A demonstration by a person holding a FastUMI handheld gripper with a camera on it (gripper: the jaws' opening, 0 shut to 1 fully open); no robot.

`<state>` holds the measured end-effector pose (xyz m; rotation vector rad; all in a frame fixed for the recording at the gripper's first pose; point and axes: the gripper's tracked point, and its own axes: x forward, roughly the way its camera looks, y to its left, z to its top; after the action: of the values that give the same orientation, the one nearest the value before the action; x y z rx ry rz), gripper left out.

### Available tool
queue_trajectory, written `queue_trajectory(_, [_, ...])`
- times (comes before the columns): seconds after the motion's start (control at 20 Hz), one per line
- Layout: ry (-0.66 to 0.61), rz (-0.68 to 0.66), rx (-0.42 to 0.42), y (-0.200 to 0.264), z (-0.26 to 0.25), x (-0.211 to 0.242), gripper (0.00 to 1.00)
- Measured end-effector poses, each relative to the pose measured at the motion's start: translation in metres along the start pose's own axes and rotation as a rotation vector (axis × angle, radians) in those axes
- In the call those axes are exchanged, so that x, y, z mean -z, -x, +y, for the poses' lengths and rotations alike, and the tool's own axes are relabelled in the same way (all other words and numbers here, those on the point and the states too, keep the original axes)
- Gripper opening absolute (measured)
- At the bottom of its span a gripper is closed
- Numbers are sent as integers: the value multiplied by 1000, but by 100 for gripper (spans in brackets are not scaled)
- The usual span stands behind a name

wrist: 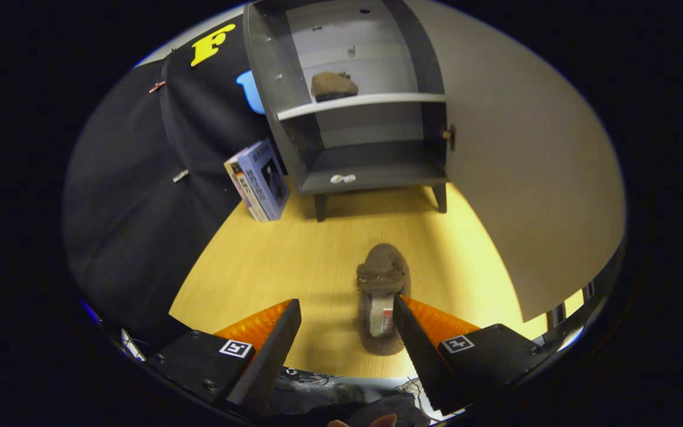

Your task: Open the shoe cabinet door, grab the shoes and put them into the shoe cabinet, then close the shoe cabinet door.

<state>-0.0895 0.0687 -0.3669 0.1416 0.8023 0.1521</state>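
My claw gapes wide, holding nothing; the brown fuzzy slipper lies on the pale wooden counter by one finger, its length running toward the open grey shoe cabinet.

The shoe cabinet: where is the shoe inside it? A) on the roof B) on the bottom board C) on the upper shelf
C: a brown shoe sits on the upper shelf of the open shoe cabinet; the open tongs hover by a second shoe.
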Motion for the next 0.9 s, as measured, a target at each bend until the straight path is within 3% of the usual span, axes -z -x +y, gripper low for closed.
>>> queue_trajectory(0.3, [-7, 99, 19, -86, -3, 42, 99])
queue_trajectory(0.45, [-35, 122, 40, -120, -6, 57, 88])
queue_trajectory(0.7, [-53, 16, 105, -164, -23, 34, 84])
queue_trajectory(0.75, [-67, -7, 130, -167, -27, 29, 80])
queue_trajectory(0.9, [-104, -48, 197, -184, -44, 17, 48])
